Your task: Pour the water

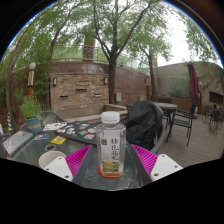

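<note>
A glass-topped table (40, 152) is being shown at the left, with small items, too blurred to name, lying on it beyond the left finger. The gripper (112, 162) is being held fairly wide open, its pink pads (78, 160) being seen to either side of a clear bottle (111, 146) with a white cap and a green label. The bottle is standing upright between the fingers on the table; whether the pads are pressing on it cannot be told, a slight gap being suggested at each side. Further right, dark chairs (180, 122) are being shown on a wooden deck, with a brick wall (90, 90) and trees (110, 30) beyond.
</note>
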Available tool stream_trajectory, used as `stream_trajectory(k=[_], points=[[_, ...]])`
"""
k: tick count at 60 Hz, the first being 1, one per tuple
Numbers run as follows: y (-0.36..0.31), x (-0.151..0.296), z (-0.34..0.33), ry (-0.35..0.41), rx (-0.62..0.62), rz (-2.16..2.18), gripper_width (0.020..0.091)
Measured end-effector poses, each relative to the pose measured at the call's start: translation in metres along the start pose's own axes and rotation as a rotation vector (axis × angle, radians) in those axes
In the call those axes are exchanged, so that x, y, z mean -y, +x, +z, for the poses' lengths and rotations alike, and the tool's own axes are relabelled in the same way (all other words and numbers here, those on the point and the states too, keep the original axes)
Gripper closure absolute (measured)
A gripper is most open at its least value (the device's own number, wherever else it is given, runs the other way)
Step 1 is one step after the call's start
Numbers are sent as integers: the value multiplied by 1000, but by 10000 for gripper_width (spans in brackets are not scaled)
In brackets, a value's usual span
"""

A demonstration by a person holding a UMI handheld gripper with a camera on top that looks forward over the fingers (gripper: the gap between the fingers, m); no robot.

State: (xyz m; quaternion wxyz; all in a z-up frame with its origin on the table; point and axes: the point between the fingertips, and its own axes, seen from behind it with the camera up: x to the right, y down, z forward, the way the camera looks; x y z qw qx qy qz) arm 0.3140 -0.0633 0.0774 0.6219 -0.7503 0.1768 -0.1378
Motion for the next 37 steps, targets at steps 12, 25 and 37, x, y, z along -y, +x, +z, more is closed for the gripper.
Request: stream_trajectory(k=[12, 25, 37], points=[[5, 2, -102, -49, -44, -23, 266], [-33, -10, -222, -62, 36, -32, 266], [-45, -7, -296, -59, 74, -41, 265]])
